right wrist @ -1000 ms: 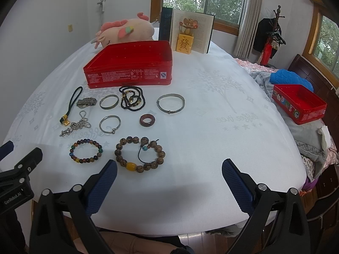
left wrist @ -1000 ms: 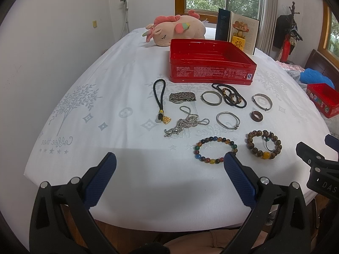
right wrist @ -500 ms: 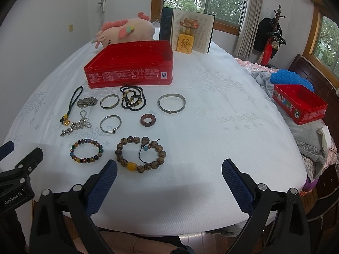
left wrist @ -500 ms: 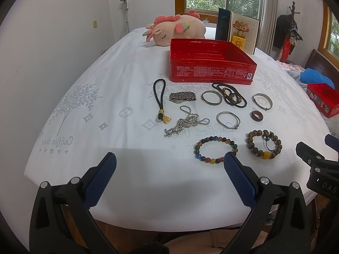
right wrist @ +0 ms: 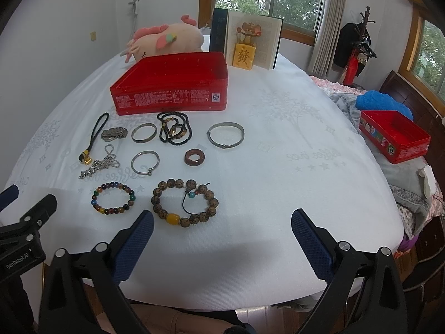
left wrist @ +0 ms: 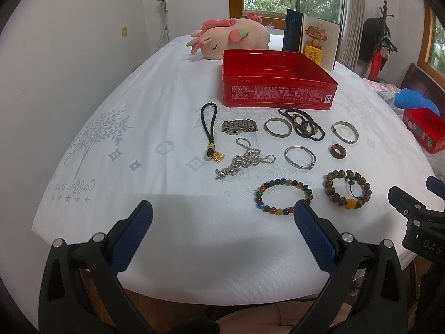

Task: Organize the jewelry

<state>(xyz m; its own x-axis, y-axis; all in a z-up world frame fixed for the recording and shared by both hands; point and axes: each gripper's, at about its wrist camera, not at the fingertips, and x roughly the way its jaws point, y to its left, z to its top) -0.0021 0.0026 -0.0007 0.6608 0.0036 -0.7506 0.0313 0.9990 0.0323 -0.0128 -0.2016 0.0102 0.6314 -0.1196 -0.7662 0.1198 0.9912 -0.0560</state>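
Jewelry lies spread on a white tablecloth in front of an open red tin (left wrist: 278,83) (right wrist: 172,89). Nearest me are a multicoloured bead bracelet (left wrist: 283,199) (right wrist: 112,198) and a brown wooden bead bracelet (left wrist: 347,192) (right wrist: 185,202). Behind them lie silver bangles (left wrist: 299,157) (right wrist: 226,135), a brown ring (left wrist: 338,150) (right wrist: 194,157), a silver chain (left wrist: 242,162), a black cord with a gold charm (left wrist: 210,130) and a black bead necklace (right wrist: 173,129). My left gripper (left wrist: 222,231) and my right gripper (right wrist: 222,236) are both open and empty, above the table's near edge.
A pink plush toy (left wrist: 230,39), an open book (right wrist: 251,41) and a yellow block (right wrist: 244,56) stand behind the tin. A second, smaller red tin (right wrist: 395,136) sits on a bed at the right. The table's front edge is just below my fingers.
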